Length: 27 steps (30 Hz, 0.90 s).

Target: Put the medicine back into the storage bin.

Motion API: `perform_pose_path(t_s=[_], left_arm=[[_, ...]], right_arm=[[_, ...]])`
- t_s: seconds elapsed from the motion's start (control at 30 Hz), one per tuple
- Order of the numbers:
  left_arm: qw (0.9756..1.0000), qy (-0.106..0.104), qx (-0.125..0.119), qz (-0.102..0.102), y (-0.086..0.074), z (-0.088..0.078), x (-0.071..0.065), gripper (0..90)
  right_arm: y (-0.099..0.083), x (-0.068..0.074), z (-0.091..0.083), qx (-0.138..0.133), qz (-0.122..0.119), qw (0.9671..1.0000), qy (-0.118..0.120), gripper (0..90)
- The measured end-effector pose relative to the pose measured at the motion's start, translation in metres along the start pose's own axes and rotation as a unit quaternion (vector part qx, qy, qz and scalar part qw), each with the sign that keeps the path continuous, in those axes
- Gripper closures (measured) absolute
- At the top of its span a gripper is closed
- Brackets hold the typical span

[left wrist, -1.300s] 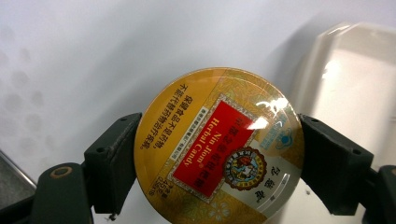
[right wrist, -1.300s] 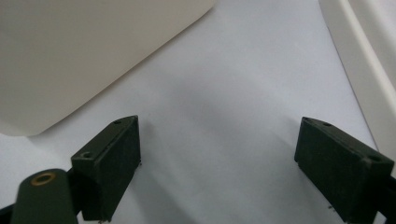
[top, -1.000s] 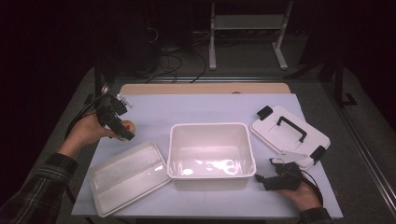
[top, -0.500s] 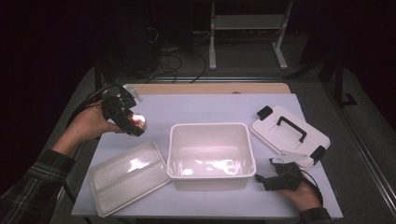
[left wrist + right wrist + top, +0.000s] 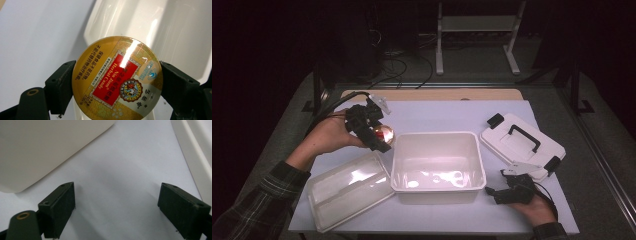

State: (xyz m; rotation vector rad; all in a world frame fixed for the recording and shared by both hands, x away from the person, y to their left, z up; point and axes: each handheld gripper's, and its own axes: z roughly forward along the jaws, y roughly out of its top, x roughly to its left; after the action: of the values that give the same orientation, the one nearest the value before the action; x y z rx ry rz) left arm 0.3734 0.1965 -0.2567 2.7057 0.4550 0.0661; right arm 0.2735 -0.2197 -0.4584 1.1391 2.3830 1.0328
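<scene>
While your left claw [image 5: 117, 82] clenches the round golden candy tin [image 5: 117, 78] edge to edge between its jaws, you hold it just above the near-left rim of the open white plastic tub [image 5: 437, 165]. Its red label reads "Nin Jiom Herbal Candy", beside Chinese characters. Your right claw [image 5: 116, 207] rests released on the desk [image 5: 452, 115].

White table [image 5: 447, 117], carrying an open tub [image 5: 438, 165], a clear lid [image 5: 348, 190] and a handled lid [image 5: 522, 145].
</scene>
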Motion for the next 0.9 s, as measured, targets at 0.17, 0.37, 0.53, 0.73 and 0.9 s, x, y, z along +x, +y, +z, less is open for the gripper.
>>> perform_pose_path(t_s=[0.17,0.37,0.53,0.73,0.9], left_arm=[[0.9997,-0.009,0.0,0.023,0.016,0.008,-0.013,19.7],[0.9988,-0.018,0.002,0.046,0.028,0.017,-0.025,19.6],[0.9978,-0.023,0.004,0.063,0.038,0.029,-0.032,19.6],[0.9962,-0.026,0.023,0.08,0.044,0.051,-0.04,19.6],[0.9954,-0.031,0.031,0.085,0.044,0.065,-0.042,19.6]], right_arm=[[0.0,0.0,0.0,0.0,0.0,1.0,0.0,13.5],[0.0,0.0,0.0,0.0,0.0,1.0,0.0,13.5],[0.0,0.0,0.0,0.0,0.0,1.0,0.0,13.5],[0.0,0.0,0.0,0.0,0.0,1.0,0.0,13.5],[0.0,0.0,0.0,0.001,0.001,1.0,0.001,13.5]])
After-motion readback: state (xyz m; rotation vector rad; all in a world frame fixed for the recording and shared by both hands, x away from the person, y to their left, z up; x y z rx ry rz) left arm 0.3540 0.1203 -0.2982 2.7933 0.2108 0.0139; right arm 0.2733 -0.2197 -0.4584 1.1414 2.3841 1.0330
